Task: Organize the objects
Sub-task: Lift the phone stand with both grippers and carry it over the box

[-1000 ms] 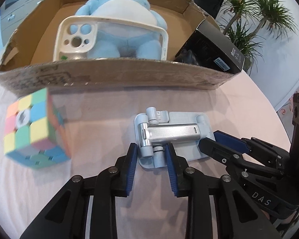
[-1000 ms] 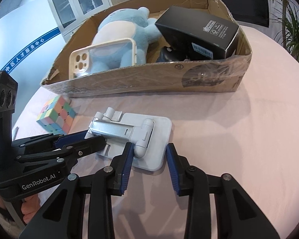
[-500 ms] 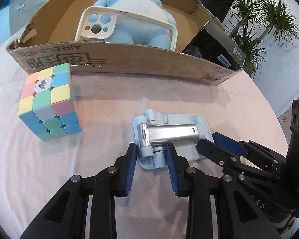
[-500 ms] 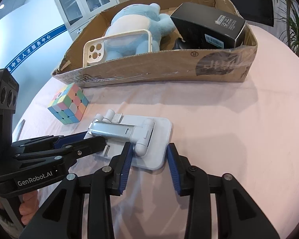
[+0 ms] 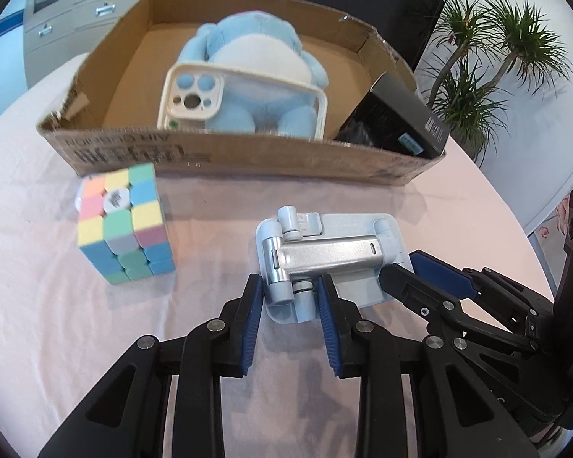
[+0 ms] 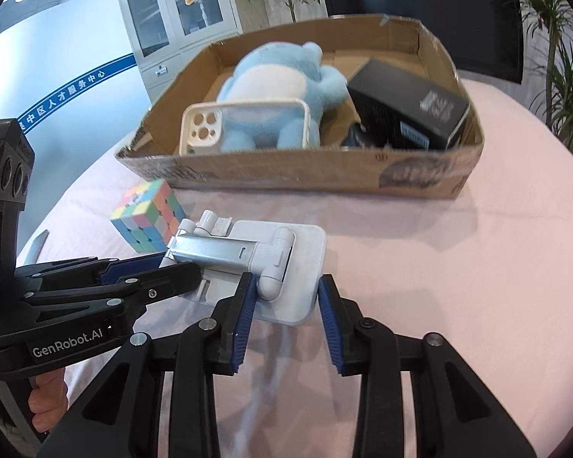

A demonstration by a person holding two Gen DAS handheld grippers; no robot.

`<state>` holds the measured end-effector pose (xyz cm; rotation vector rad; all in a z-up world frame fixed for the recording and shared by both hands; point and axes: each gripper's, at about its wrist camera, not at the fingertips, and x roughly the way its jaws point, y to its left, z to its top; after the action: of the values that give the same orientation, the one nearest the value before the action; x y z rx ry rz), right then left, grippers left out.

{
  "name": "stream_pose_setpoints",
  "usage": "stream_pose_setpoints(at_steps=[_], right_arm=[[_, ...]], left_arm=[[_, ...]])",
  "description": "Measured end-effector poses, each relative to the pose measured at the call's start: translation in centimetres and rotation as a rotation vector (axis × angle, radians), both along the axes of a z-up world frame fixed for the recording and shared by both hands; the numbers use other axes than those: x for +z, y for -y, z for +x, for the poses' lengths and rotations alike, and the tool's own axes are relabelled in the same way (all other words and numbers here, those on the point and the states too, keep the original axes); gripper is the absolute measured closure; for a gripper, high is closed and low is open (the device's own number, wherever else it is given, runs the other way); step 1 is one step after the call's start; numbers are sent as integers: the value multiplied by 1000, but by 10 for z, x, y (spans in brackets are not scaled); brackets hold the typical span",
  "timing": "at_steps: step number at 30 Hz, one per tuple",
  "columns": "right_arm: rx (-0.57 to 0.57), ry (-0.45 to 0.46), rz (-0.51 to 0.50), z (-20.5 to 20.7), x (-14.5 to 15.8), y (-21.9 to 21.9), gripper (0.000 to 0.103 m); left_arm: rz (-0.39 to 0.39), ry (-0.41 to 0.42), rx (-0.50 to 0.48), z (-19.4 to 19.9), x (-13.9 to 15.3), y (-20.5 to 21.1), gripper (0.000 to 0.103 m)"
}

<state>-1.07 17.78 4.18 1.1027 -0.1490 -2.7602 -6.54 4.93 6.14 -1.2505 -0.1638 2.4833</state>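
The folded phone stand (image 5: 326,263) is being held at both ends above the desk (image 5: 38,305); its long axis is running crosswise; left gripper (image 5: 290,294) is pinching one hinge end, right gripper (image 6: 284,292) the other; the cardboard box (image 5: 248,156) is lying straight ahead.

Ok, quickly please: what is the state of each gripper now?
Left gripper: closed on one end of the folded phone stand.
Right gripper: closed on the stand's other end.

An office: glass-door filing cabinet (image 6: 175,11), wall signage (image 6: 63,93), dark screen (image 6: 420,7), potted plants (image 5: 489,72).
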Motion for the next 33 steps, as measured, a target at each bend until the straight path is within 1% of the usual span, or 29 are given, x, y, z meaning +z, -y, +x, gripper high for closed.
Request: stream_pose_setpoints(at_steps=[9,19,24,29,33], right_arm=[[10,-54,16,-4,27,4,72],[22,-133,27,-20,60,9,72],[25,-168,31,-33,78,10,72],[25,-182,29,-47,86,8,72],[21,-201,29,-59,95,4,72]], left_arm=[[-3,-51,13,-1,31,7,77],[1,-126,36,-13,69,15,77],[20,-147,48,-24,85,19,77],[21,-158,55,-38,95,20,77],[37,-168,64,-51,104,19,77]])
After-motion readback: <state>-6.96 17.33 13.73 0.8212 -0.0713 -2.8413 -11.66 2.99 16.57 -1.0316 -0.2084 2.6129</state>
